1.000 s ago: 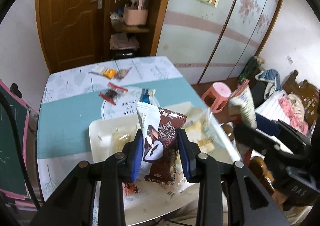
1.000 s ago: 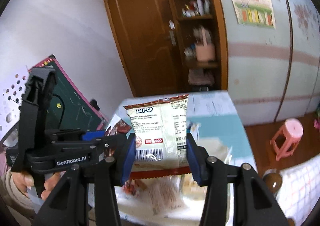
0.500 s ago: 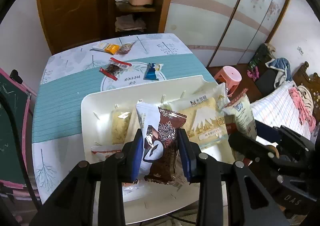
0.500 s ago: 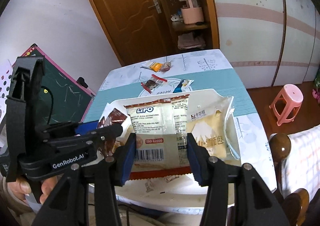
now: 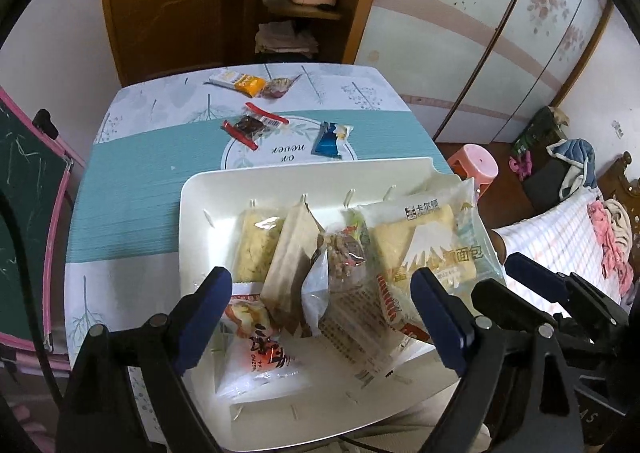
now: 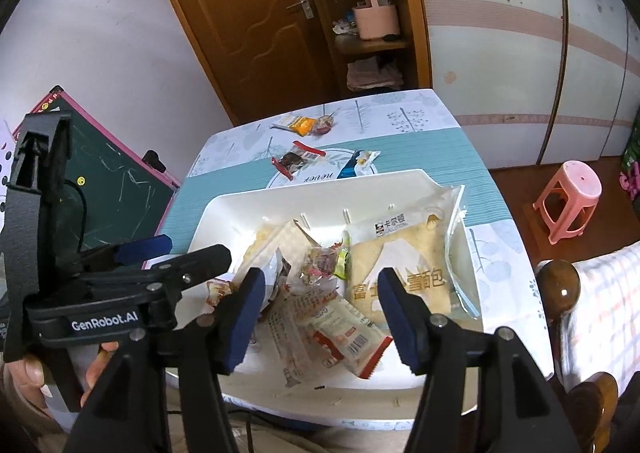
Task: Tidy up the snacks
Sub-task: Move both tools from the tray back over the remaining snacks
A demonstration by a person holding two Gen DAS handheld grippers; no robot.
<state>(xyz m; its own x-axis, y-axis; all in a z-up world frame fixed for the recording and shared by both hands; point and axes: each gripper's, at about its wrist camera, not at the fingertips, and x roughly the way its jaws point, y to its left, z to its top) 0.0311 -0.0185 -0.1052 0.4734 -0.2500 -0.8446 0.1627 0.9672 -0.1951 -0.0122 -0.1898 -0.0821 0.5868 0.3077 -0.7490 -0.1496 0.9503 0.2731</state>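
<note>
A white tray (image 5: 280,173) (image 6: 320,183) holds several snack packets. My left gripper (image 5: 316,293) hangs over its near half, jaws opening wide. The brown-and-white chocolate packet (image 5: 316,297) lies loose below them, clear of both pads. My right gripper (image 6: 320,293) is also opening above the tray. The LIPO packet (image 6: 344,329) (image 5: 394,311) lies flat under it, touching neither pad. A large bread pack with a mountain print (image 5: 420,237) (image 6: 400,257) fills the tray's right side. A pale cake packet (image 5: 256,249) lies at the left.
On the teal tablecloth beyond the tray lie an orange packet (image 5: 248,84), a red-ended packet (image 5: 252,125) and a blue packet (image 5: 330,139). A chalkboard (image 5: 24,193) leans at the left. A pink stool (image 6: 568,193) stands on the floor at the right. A hand (image 6: 32,369) grips the left gripper's handle.
Both grippers sank toward the tray. The left let go of the chocolate packet and the right let go of the LIPO packet; both packets now lie in the tray.
</note>
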